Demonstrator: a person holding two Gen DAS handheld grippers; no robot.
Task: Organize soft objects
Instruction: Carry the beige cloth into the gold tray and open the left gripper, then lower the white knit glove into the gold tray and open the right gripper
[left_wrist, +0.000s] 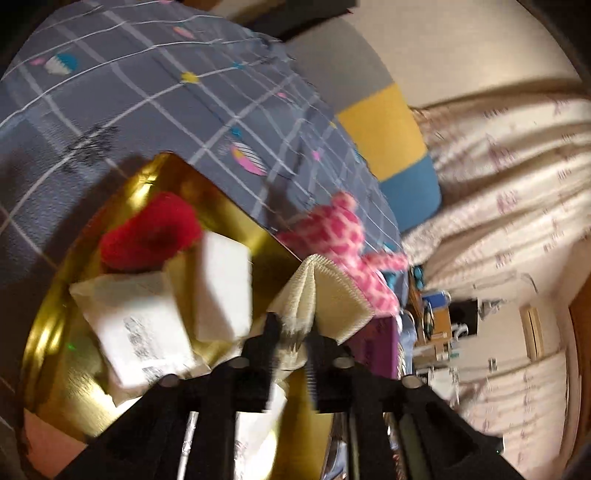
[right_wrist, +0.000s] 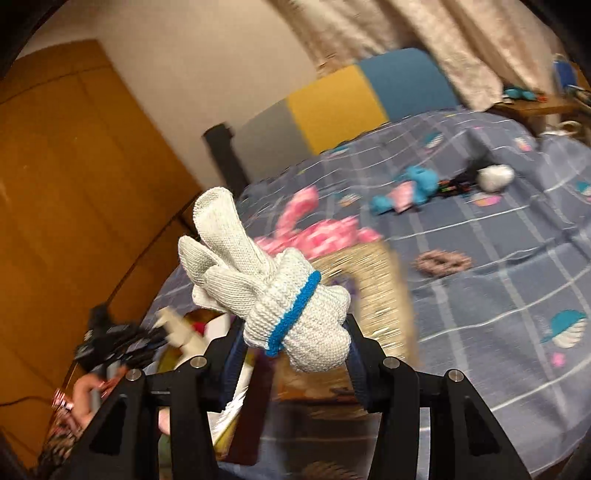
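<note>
white knit glove (right_wrist: 291, 317) with a blue band, pink-and-white spotted plush (left_wrist: 347, 240), red sock (left_wrist: 147, 232), gold tray (left_wrist: 48, 332), grey grid-check bedspread (left_wrist: 129, 92)

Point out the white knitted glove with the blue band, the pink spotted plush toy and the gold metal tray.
white knitted glove (right_wrist: 295, 314): right wrist view, cuff.
pink spotted plush toy (left_wrist: 341, 230): left wrist view, body.
gold metal tray (left_wrist: 55, 325): left wrist view, rim.

plush toy (left_wrist: 343, 236) on bed (left_wrist: 129, 96), beside tray (left_wrist: 48, 332)
</note>
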